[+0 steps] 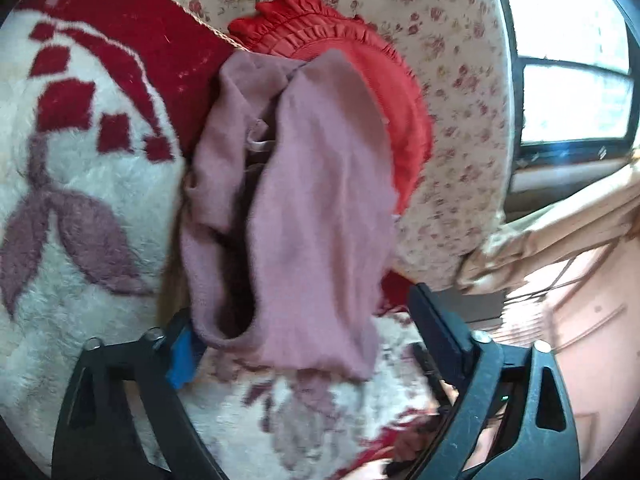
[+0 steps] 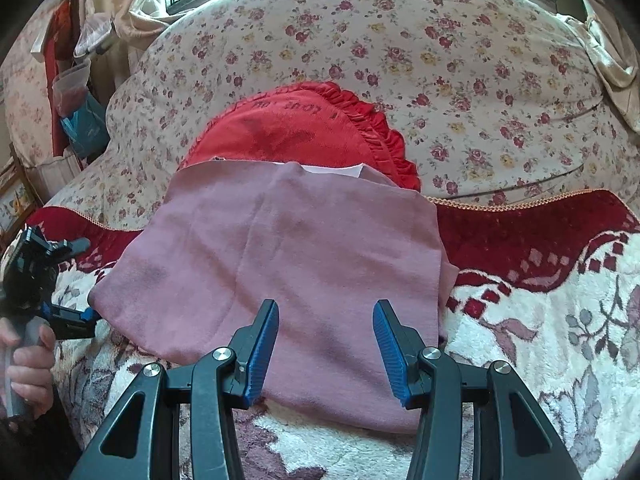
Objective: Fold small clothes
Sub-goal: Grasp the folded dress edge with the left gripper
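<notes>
A mauve-pink garment (image 2: 280, 264) lies spread flat on the plush blanket, and its far edge rests on a red cushion. My right gripper (image 2: 326, 344) hovers over its near edge, blue pads (image 2: 264, 344) apart, with nothing pinched between them. A hand (image 2: 28, 360) holds my left gripper (image 2: 85, 280) at the garment's left corner. In the left wrist view that end of the garment (image 1: 304, 208) lies bunched between the wide jaws of the left gripper (image 1: 300, 308). It overlaps the left blue pad (image 1: 182, 356) and stays apart from the right finger.
The red ruffled cushion (image 2: 304, 124) leans on floral-covered bedding (image 2: 440, 40). A white and red plush blanket (image 2: 560, 320) covers the surface. A window (image 1: 576, 100) and cream curtain are behind. Bags and clutter (image 2: 76, 92) hang at the far left.
</notes>
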Motion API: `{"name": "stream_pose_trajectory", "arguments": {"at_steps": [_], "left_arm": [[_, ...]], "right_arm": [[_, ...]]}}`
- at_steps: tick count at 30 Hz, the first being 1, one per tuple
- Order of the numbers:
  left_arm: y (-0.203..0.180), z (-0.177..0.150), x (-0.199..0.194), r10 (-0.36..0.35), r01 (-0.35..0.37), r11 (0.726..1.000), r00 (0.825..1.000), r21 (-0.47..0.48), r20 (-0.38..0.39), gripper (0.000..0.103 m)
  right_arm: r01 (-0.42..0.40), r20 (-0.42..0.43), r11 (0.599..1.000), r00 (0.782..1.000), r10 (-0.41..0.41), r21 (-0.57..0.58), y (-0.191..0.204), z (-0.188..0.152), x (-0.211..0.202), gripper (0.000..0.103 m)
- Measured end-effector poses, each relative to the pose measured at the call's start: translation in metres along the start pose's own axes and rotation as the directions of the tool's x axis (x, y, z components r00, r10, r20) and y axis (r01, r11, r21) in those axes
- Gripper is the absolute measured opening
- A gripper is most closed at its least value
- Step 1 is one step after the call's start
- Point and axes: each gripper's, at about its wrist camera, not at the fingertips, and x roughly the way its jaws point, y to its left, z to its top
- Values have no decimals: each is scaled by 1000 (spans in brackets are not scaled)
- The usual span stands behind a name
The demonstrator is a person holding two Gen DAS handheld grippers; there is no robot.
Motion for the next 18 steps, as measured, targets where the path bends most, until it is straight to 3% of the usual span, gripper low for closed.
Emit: {"name": "stream_pose_trajectory", "arguments": {"at_steps": [2,4,7,9,12,14,18], "left_arm": [[-3,-5,2,65,-66,997,998,50,17,75],[-5,-8,4,133,-136,986,990,95,41,53],[-7,-11,8,211,-222,963,974,150,83,33],[-10,-15,11,262,-283,940,957,189,126,25],[-11,-23,12,286,-325,918,940,227,188,24],[-10,-28,12,291,-342,909,931,240,221,24],[-4,-32,9,268,-315,927,936,203,229,22]], "right_arm": [[-4,-5,1000,1000,4,-5,1,-1,1,47],[-6,-12,1000,1000,6,-10,3,-1,2,47],[-30,2,999,1000,30,-13,7,0,2,47],[-78,25,997,997,79,-22,14,3,0,47],[-172,50,985,984,173,-36,34,15,4,47],[-233,20,972,972,233,-22,54,32,16,47],[-307,-80,943,951,299,-129,113,67,46,48]]}}
